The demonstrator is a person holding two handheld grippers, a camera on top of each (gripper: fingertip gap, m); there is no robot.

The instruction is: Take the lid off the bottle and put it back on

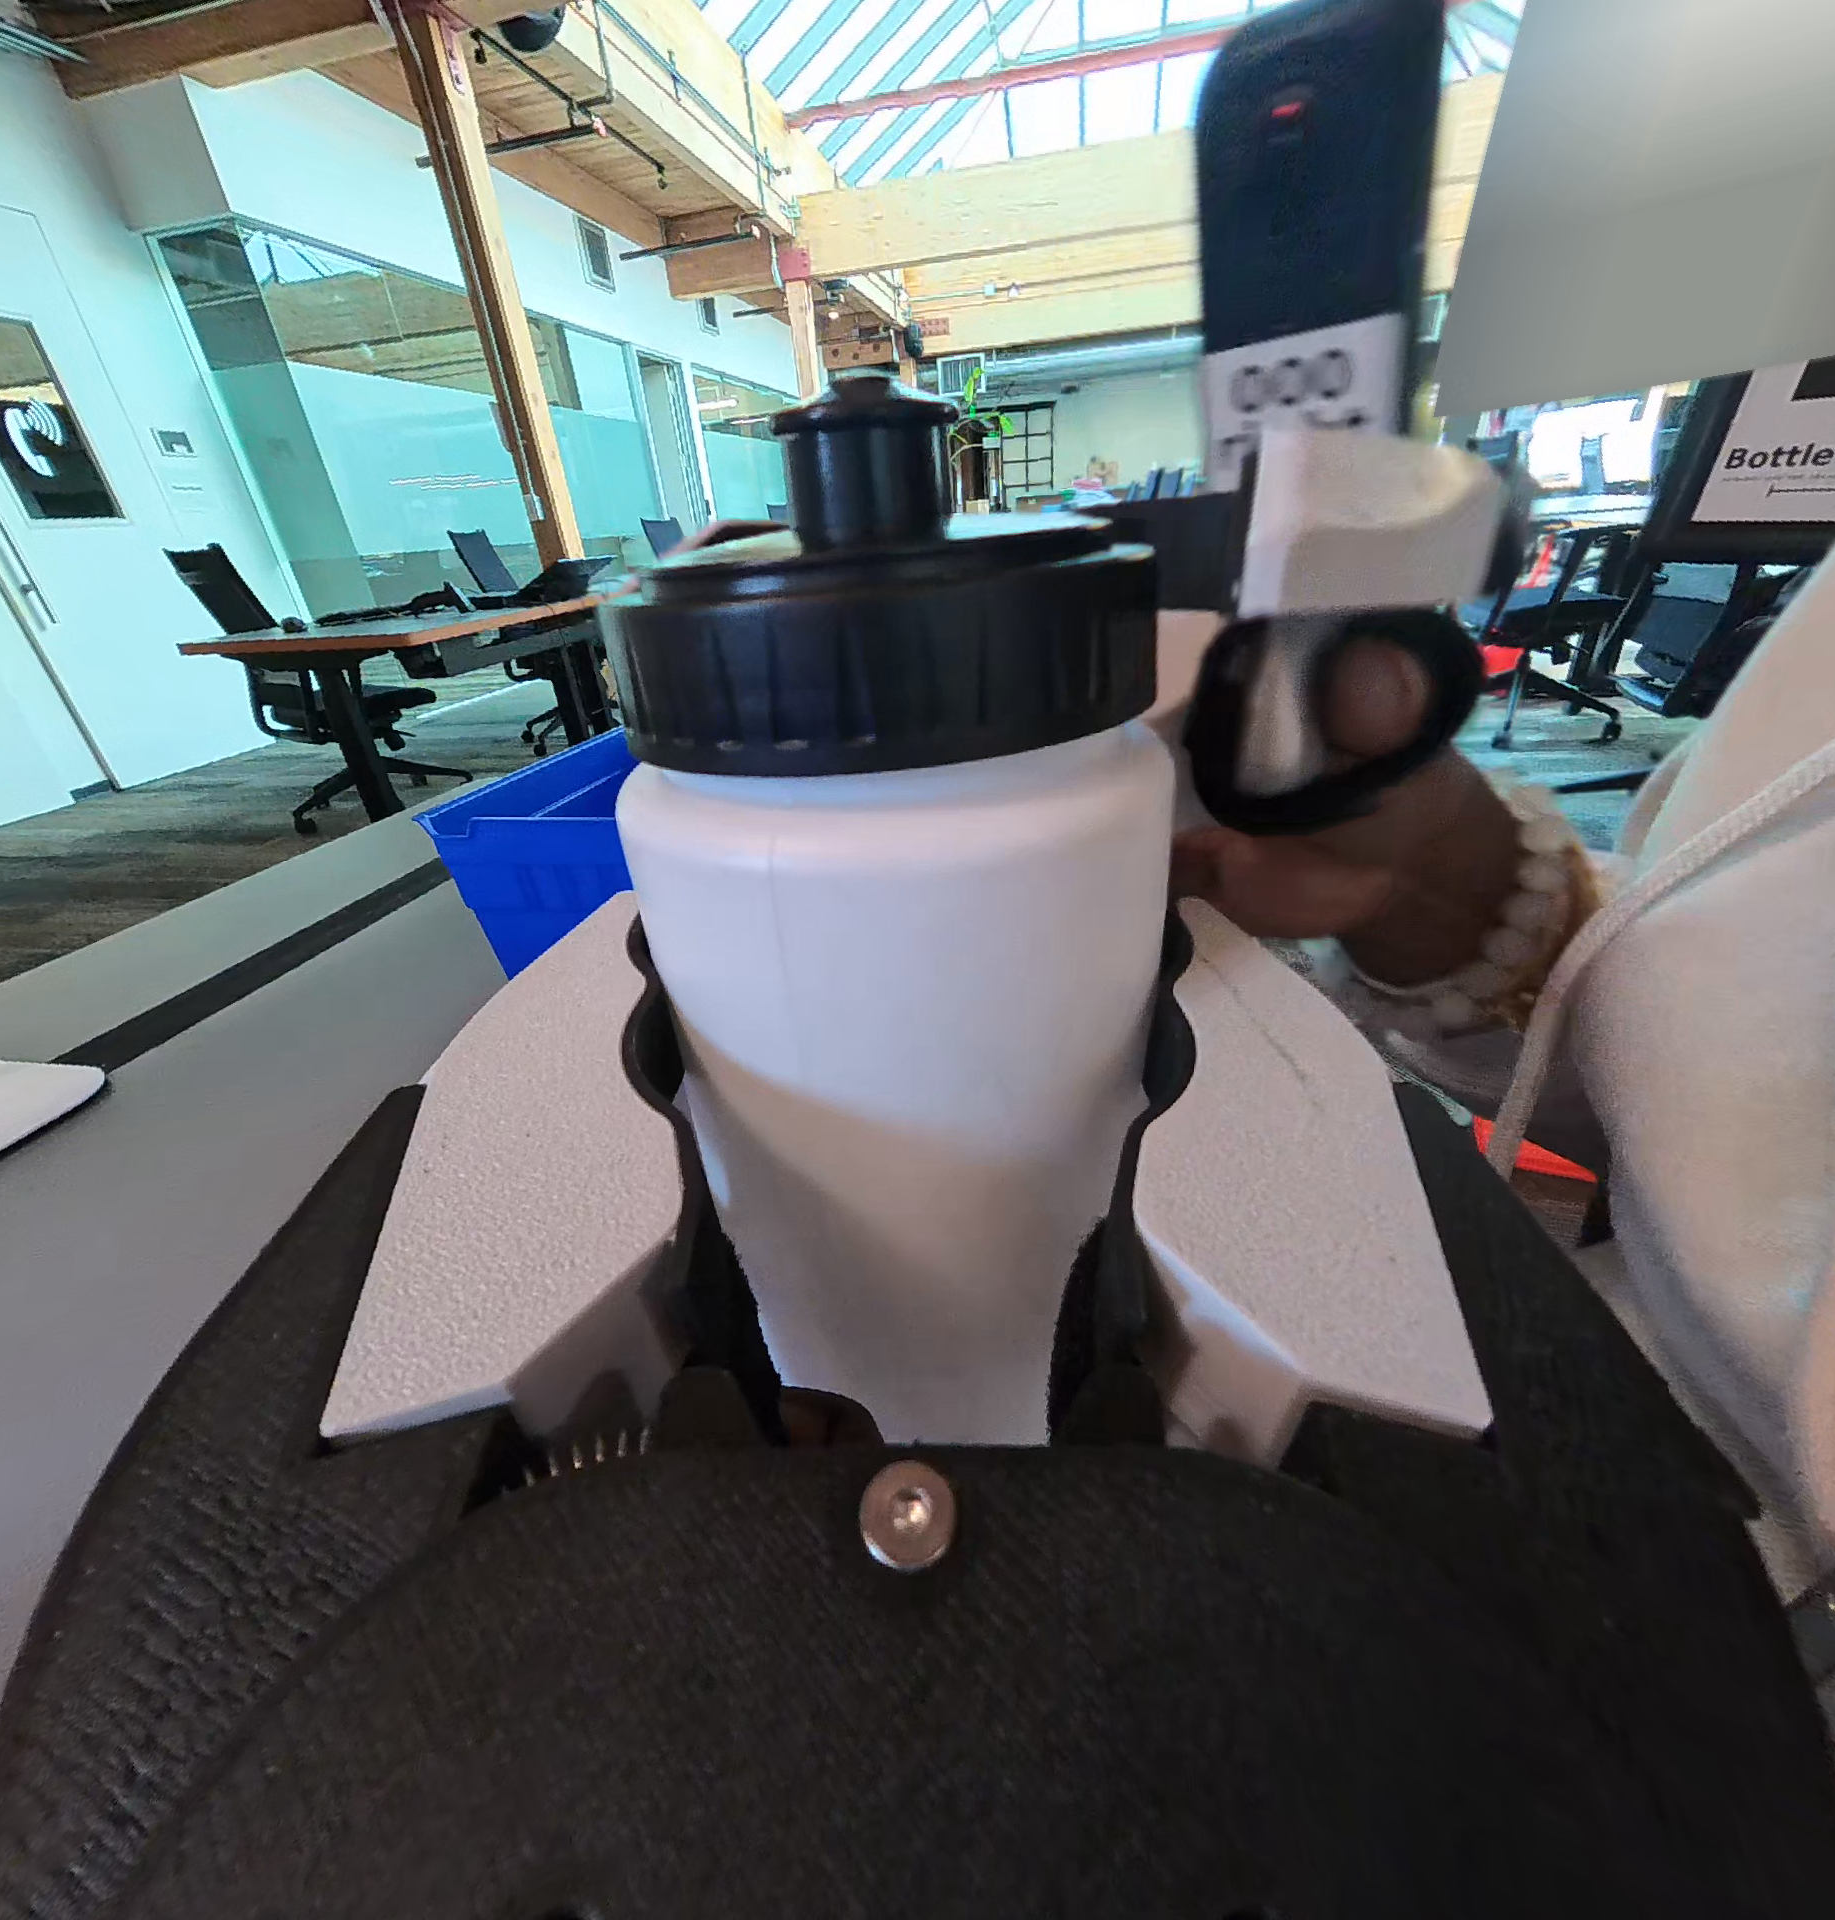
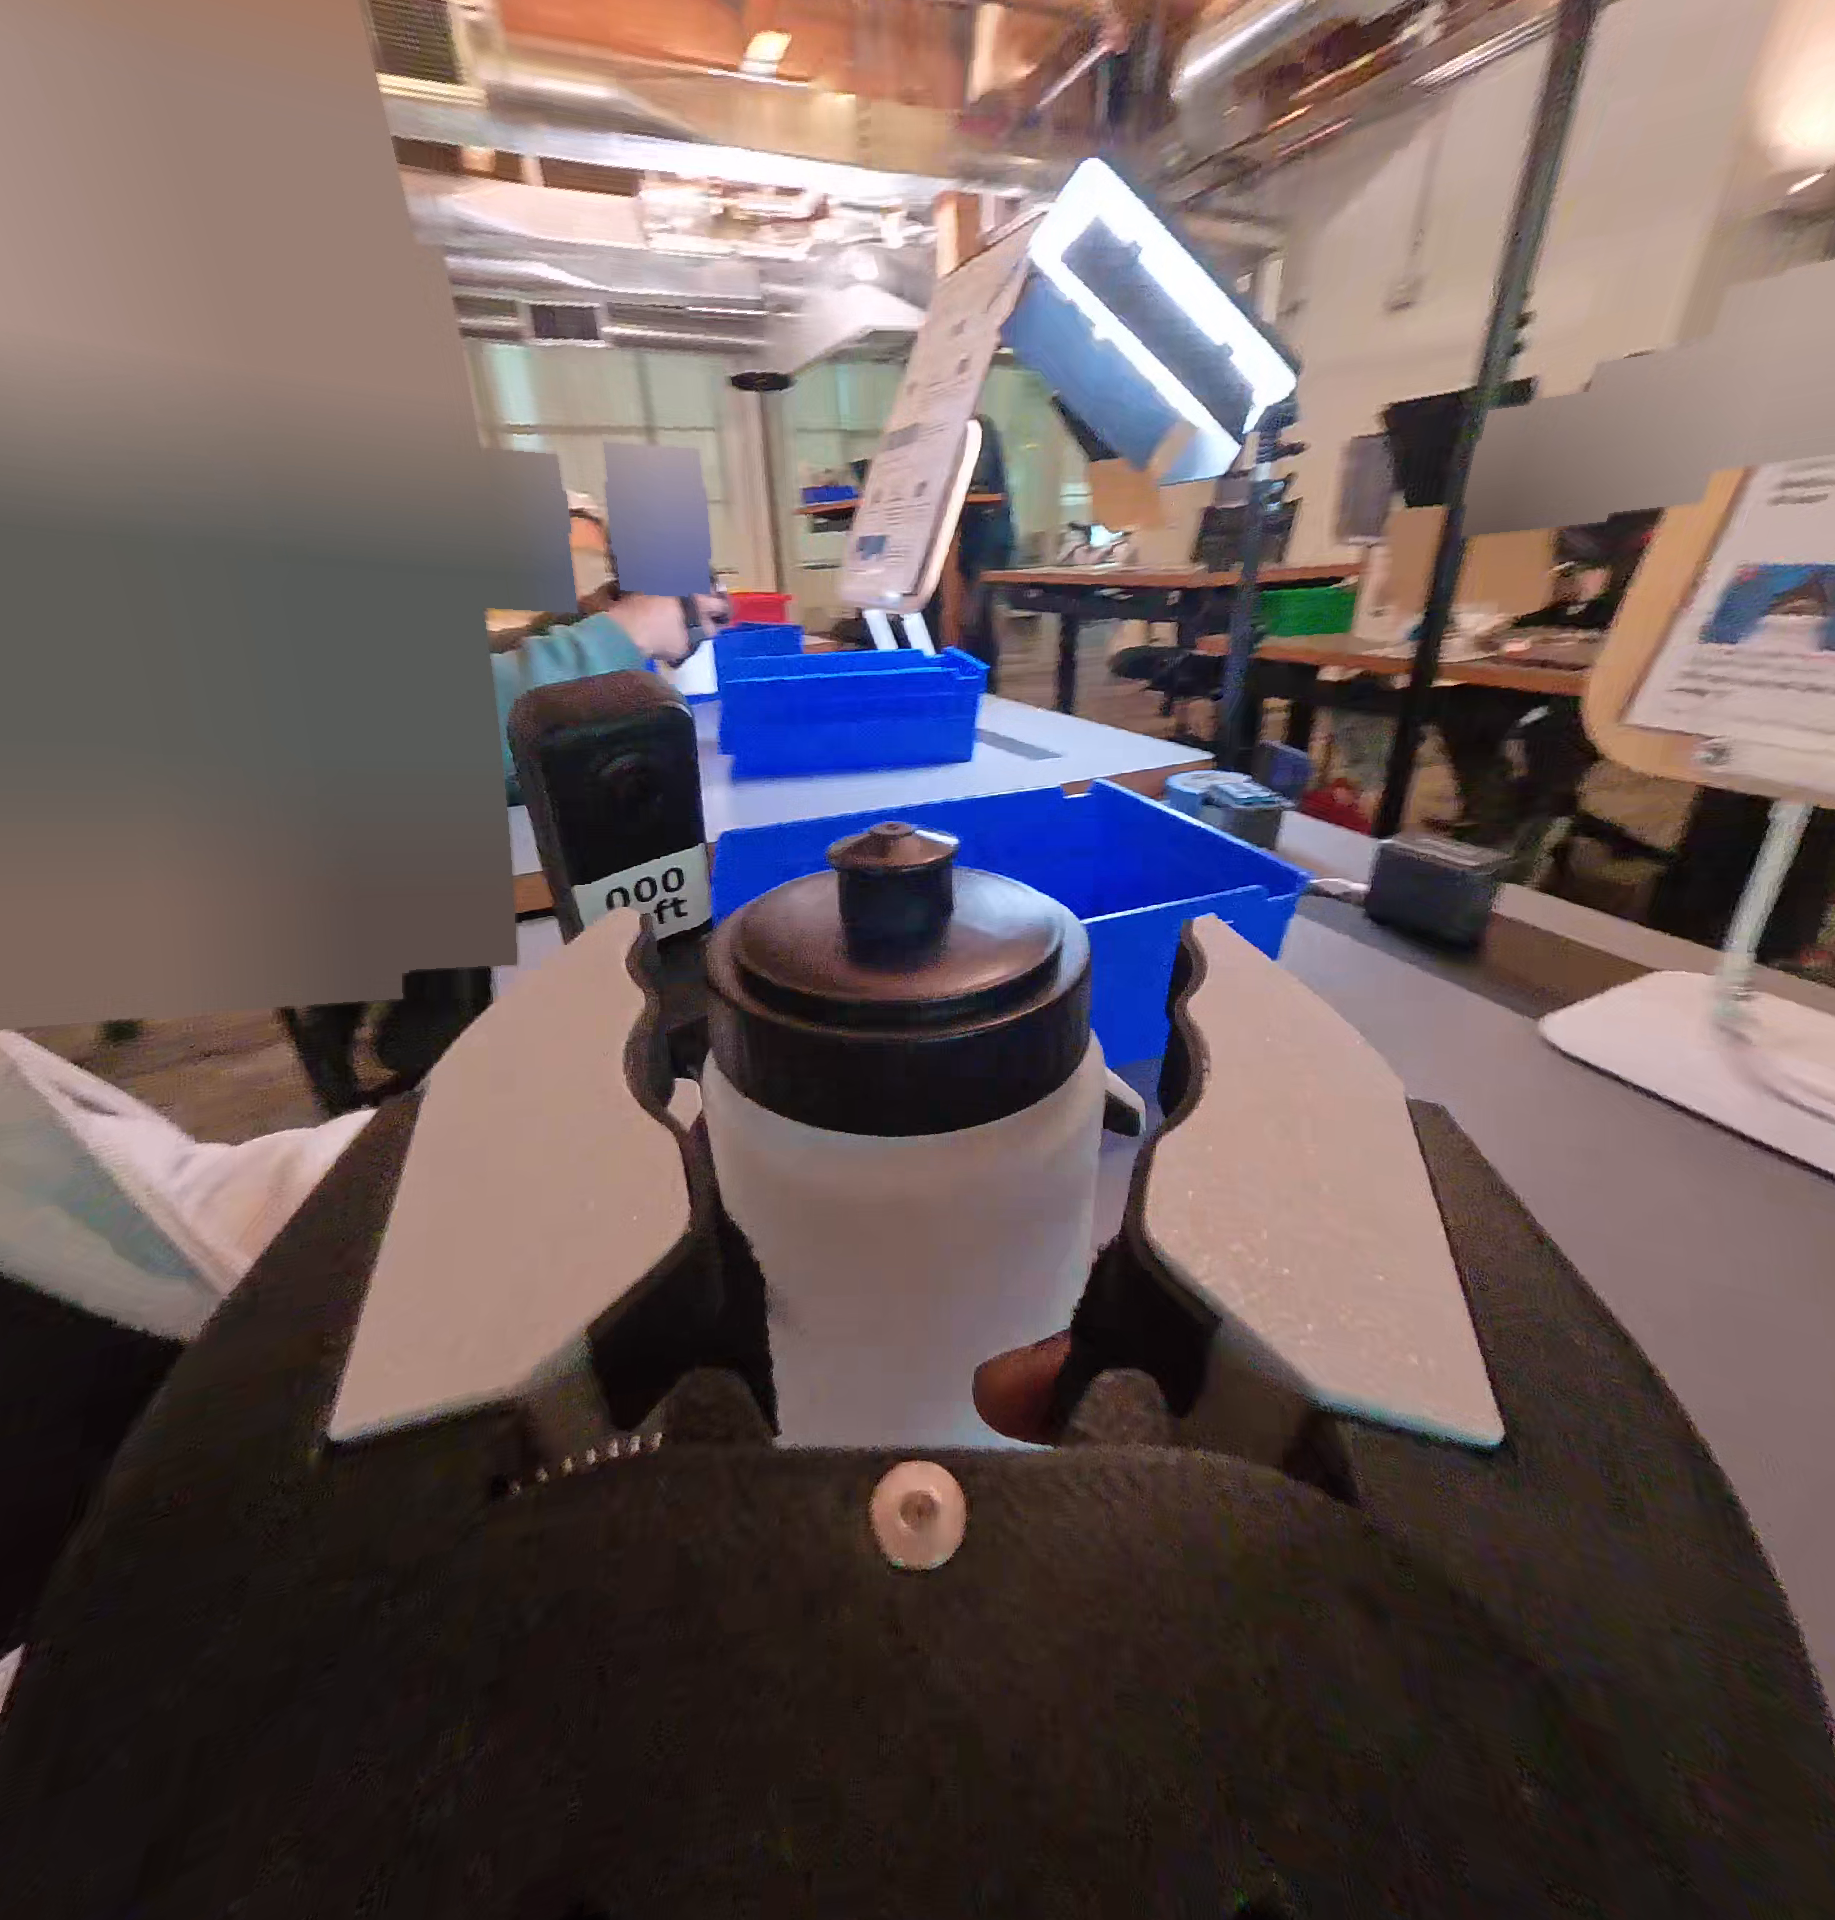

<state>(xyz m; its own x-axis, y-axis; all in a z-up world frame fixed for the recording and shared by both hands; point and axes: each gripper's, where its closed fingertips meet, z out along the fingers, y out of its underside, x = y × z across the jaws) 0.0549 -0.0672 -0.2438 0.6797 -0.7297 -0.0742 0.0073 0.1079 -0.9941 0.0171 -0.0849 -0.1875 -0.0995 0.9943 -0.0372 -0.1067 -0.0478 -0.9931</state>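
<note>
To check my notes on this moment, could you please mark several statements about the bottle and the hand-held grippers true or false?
1. The black lid sits on the white bottle. True.
2. The left hand-held gripper is empty. False: it is shut on the bottle.
3. The bin behind the bottle is red. False: it is blue.
4. The right hand-held gripper is open around the lid. True.

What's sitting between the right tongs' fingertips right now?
The black lid of the white bottle, in the right wrist view. A gap on the lid's right side shows the blue bin behind, so the right tongs aren't clamped on it.
</note>
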